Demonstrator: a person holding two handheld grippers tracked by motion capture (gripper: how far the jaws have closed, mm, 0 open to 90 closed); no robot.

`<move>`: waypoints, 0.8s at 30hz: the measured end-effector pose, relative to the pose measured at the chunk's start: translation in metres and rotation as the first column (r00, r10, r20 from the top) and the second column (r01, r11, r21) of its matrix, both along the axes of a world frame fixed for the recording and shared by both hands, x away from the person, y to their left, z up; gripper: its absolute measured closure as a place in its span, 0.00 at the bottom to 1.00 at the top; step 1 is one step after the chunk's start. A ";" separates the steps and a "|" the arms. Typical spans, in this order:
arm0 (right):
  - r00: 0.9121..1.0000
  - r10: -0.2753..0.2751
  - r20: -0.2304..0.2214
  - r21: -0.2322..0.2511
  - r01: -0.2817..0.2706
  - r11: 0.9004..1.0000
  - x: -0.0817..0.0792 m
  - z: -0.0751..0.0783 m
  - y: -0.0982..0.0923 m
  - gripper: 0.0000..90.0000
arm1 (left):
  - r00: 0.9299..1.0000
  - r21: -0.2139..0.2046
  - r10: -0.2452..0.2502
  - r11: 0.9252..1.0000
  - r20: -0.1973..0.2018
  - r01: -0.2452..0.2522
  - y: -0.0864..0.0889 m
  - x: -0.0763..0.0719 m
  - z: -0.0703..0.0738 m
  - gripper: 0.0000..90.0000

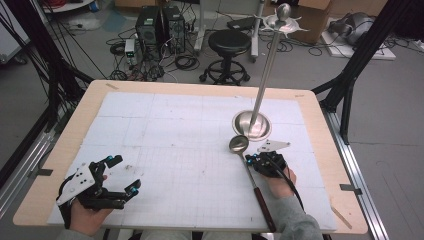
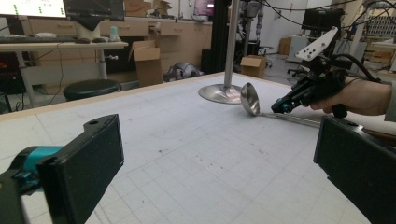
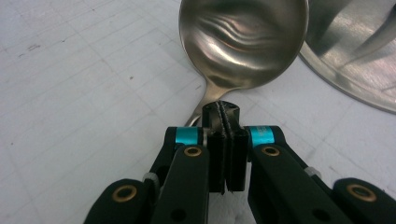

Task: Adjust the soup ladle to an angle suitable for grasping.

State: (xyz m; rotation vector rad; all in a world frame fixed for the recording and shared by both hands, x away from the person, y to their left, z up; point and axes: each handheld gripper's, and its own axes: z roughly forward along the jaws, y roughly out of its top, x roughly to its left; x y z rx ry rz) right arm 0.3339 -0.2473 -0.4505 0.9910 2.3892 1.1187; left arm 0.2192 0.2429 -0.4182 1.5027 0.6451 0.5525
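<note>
A steel ladle (image 1: 239, 143) lies on the white gridded mat (image 1: 175, 150), bowl toward a round stand base (image 1: 251, 125), dark handle pointing at the front edge. My right gripper (image 1: 260, 161) rests low beside the ladle's neck, jaws shut pad against pad with nothing between them. In the right gripper view its tips (image 3: 223, 112) sit just behind the bowl (image 3: 243, 42), and the neck passes under their left side. My left gripper (image 1: 120, 175) hovers at the front left, wide open and empty. From the left gripper view (image 2: 219, 163), the ladle (image 2: 250, 99) and the right gripper (image 2: 280, 106) lie ahead.
A tall metal pole with hooks at its top (image 1: 282, 20) rises from the stand base (image 3: 355, 56), right of the mat's middle. A wooden table edge (image 1: 60, 150) frames the mat. A black stool (image 1: 228, 42) and computer towers stand on the floor behind.
</note>
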 end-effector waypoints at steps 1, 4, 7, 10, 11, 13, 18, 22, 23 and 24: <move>1.000 0.001 0.000 -0.003 -0.001 1.000 0.001 0.000 0.001 0.99 | 1.000 0.002 0.001 1.000 0.000 -0.001 0.001 0.000 0.000 0.02; 1.000 0.004 0.000 -0.004 -0.004 1.000 0.003 0.000 0.004 0.99 | 1.000 0.008 0.001 1.000 -0.002 -0.001 0.002 -0.001 0.000 0.02; 1.000 0.006 0.001 -0.005 -0.006 1.000 0.004 0.000 0.006 0.99 | 1.000 0.008 0.005 1.000 -0.004 -0.005 0.002 -0.002 -0.001 0.02; 1.000 0.006 0.003 -0.009 -0.006 1.000 0.005 0.000 0.008 0.99 | 1.000 0.010 0.007 1.000 -0.003 -0.007 0.003 -0.003 -0.001 0.02; 1.000 0.006 0.003 -0.009 -0.006 1.000 0.005 0.000 0.008 0.99 | 1.000 0.009 0.006 1.000 -0.002 -0.006 0.003 -0.003 0.000 0.02; 1.000 0.009 0.008 -0.010 -0.009 1.000 0.005 0.000 0.009 1.00 | 1.000 0.011 0.008 1.000 -0.003 -0.007 0.003 -0.004 0.000 0.02; 0.999 0.038 0.017 -0.023 -0.038 0.999 0.004 0.000 0.011 1.00 | 1.000 0.011 0.009 1.000 -0.001 -0.009 0.003 -0.003 0.000 0.02; 0.998 0.065 0.020 -0.027 -0.064 0.998 0.003 0.000 0.014 1.00 | 1.000 0.011 0.009 1.000 0.000 -0.009 0.003 -0.003 0.000 0.02; 0.998 0.067 0.022 -0.028 -0.066 0.997 0.003 0.000 0.014 1.00 | 1.000 0.011 0.009 1.000 0.000 -0.009 0.003 -0.003 0.000 0.02; 0.997 0.074 0.023 -0.030 -0.073 0.997 0.003 0.000 0.015 1.00 | 1.000 0.011 0.009 1.000 0.000 -0.009 0.003 -0.003 0.000 0.02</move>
